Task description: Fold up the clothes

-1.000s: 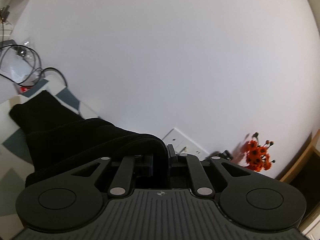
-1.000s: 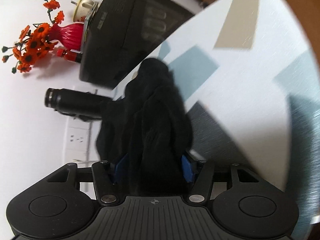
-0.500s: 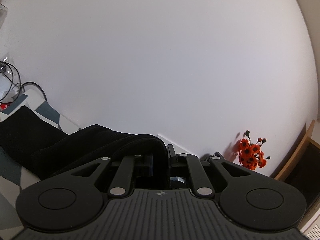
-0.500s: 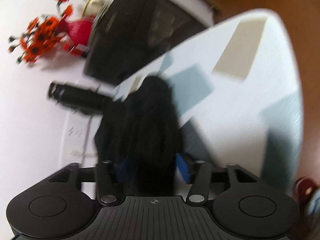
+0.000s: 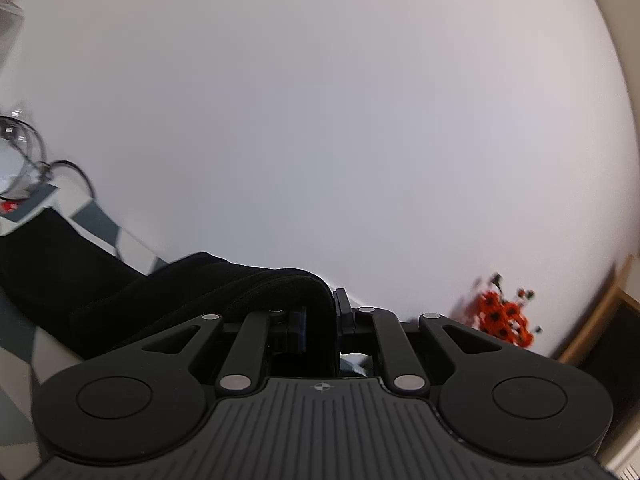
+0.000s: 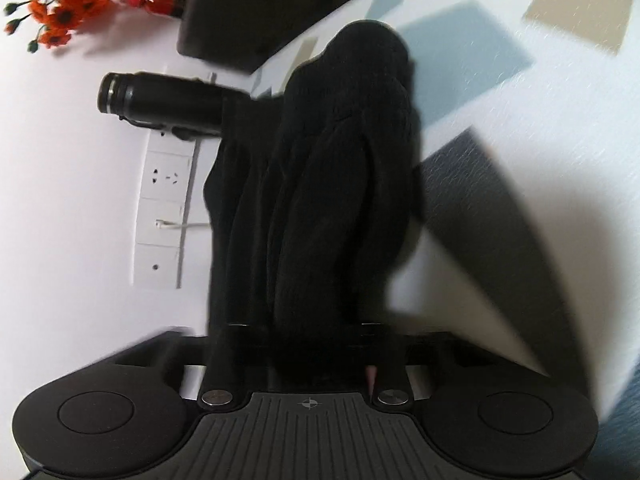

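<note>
A black garment (image 5: pixel 120 280) is held by both grippers. In the left wrist view my left gripper (image 5: pixel 320 312) is shut on a bunched edge of it, and the cloth trails down left onto the patterned table (image 5: pixel 24 344). In the right wrist view my right gripper (image 6: pixel 308 332) is shut on the garment (image 6: pixel 340 168), which hangs in thick folds and hides the fingertips. The far end of the cloth rests on the table (image 6: pixel 540 128).
A white wall fills the left wrist view. Orange flowers (image 5: pixel 504 316) stand at the right by a wooden shelf. The right wrist view shows a black cylinder (image 6: pixel 160 98), a wall socket strip (image 6: pixel 164 216), a dark appliance (image 6: pixel 260 12) and orange flowers (image 6: pixel 68 4).
Both grippers keep hold of the garment. The right gripper has moved closer to the cloth, which looms larger. The left view has tilted, bringing more table back into sight.
</note>
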A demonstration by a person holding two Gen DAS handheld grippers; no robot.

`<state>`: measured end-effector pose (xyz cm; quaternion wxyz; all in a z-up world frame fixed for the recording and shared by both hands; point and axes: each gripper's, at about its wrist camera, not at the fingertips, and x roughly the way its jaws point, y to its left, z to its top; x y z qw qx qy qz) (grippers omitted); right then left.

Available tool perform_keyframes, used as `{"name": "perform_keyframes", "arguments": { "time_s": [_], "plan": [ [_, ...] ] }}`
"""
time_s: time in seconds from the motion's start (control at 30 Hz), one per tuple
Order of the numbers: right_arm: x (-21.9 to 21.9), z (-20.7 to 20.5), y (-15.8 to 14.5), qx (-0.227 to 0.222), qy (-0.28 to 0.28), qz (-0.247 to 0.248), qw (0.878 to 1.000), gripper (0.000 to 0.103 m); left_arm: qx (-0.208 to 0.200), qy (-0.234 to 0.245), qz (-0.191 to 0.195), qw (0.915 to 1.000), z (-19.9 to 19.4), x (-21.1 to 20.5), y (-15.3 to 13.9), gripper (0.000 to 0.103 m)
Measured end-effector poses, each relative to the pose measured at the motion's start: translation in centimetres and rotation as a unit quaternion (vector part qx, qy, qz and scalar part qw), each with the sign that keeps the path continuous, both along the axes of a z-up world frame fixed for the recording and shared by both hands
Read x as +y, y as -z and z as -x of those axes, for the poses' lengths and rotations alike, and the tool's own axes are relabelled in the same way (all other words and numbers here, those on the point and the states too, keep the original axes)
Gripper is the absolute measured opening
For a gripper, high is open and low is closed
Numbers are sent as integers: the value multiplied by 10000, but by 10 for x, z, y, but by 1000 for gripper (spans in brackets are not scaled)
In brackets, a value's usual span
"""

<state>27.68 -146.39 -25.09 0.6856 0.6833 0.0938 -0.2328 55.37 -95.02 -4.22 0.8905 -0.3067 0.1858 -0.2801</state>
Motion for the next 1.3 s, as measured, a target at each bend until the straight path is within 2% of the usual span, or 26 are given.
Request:
{"name": "perform_keyframes", "arguments": {
  "time_s": [0.13, 0.27, 0.4, 0.5, 0.57, 0.67, 0.73, 0.9, 1.0, 1.17, 1.23, 1.3],
  "plan": [
    [-7, 11, -51, -150, 294, 475, 9983, 16, -82, -268, 142, 9995, 11, 24, -8, 12],
    [-10, 34, -87, 4, 627, 711, 9955, 16, -97, -55, 212, 9997, 37, 43, -14, 12],
    [-13, 56, -123, 158, 959, 946, 9908, 16, 791, 268, 372, 9958, 54, 47, 16, 12],
    [-15, 73, -150, 273, 1207, 1122, 9859, 16, 1188, 176, 612, 9909, 53, 57, 35, 12],
    [-15, 72, -148, 436, 1289, 1026, 9854, 16, 1112, 173, 709, 9911, 49, 63, 34, 12],
    [-16, 64, -136, 680, 1317, 855, 9852, 16, 842, 347, 608, 9940, 38, 63, 25, 12],
    [-16, 56, -135, 774, 1264, 921, 9847, 16, 752, 436, 598, 9944, 30, 63, 20, 12],
    [-24, 34, -150, 804, 1216, 1018, 9841, 16, 1299, 393, 859, 9870, -14, 64, 30, 12],
    [-30, 9, -160, 857, 1212, 1119, 9826, 16, 1360, 320, 837, 9866, -49, 60, 34, 12],
    [-55, -38, -167, 807, 1269, 1135, 9821, 16, 1651, -306, 1126, 9794, -105, 49, 50, 12],
    [-68, -57, -164, 729, 1263, 1128, 9829, 16, 1741, -627, 1267, 9745, -125, 46, 58, 12],
    [-79, -73, -154, 611, 1300, 1229, 9820, 16, 1739, -949, 1239, 9723, -139, 41, 64, 12]
  ]
}}
